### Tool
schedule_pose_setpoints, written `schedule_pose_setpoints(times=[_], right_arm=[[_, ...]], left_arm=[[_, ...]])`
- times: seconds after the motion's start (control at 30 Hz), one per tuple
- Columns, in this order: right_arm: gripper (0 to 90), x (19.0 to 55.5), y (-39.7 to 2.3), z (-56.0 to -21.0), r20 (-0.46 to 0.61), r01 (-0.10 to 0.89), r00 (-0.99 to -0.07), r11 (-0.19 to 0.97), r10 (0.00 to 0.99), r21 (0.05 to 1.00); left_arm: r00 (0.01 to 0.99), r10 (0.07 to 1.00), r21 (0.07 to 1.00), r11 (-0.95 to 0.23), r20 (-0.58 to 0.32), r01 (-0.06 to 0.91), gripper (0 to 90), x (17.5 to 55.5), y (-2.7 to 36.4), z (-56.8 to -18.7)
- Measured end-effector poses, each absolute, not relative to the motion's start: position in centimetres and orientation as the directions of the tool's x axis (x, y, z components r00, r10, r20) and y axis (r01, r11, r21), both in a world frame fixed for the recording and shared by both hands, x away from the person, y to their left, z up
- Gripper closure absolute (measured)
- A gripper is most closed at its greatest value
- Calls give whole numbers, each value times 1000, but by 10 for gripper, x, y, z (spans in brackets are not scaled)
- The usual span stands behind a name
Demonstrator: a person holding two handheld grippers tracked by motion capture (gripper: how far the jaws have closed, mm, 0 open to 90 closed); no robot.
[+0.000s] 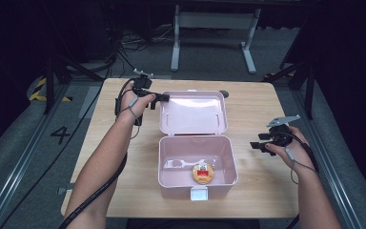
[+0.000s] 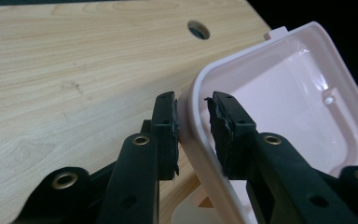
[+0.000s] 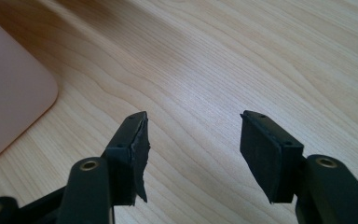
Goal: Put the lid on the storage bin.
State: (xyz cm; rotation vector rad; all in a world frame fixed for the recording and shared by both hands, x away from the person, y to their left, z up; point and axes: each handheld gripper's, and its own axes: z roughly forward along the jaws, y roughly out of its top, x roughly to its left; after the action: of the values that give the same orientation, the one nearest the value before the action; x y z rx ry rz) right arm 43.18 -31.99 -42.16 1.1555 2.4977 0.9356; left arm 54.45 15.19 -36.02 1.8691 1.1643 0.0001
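A pink plastic box [image 1: 161, 164] stands open in the middle of the table, its lid [image 1: 193, 112] swung back behind it. Inside lies a round golden tin with a red label [image 1: 202, 172]. My left gripper [image 1: 164, 97] is at the lid's far left corner. In the left gripper view its jaws [image 2: 191, 133] straddle the lid's rim [image 2: 284, 93] and press on it from both sides. My right gripper [image 1: 257, 145] hovers right of the box, open, with bare wood between its fingers [image 3: 193, 140]. A pink corner of the box [image 3: 9, 102] shows at the left of that view.
The wooden table [image 1: 257, 191] has a round cable hole [image 1: 224, 93] behind the lid. A white latch [image 1: 199, 193] sits on the box's front wall. Beyond the table are a white desk frame [image 1: 214, 21] and floor cables.
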Motion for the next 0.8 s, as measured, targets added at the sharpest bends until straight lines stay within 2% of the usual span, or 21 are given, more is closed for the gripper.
schedule_pose_setpoints(times=[0.37,0.8], right_arm=[[424,435,-314,-419,50,577,-682,496,729,648],[427,438,-309,-412,73,565,-696,483,714,669]], left_arm=[[626,699,758,-185,-345,625,742,532,150,-329],[687,660,810,-200,-304,551,754,511,153,-299]])
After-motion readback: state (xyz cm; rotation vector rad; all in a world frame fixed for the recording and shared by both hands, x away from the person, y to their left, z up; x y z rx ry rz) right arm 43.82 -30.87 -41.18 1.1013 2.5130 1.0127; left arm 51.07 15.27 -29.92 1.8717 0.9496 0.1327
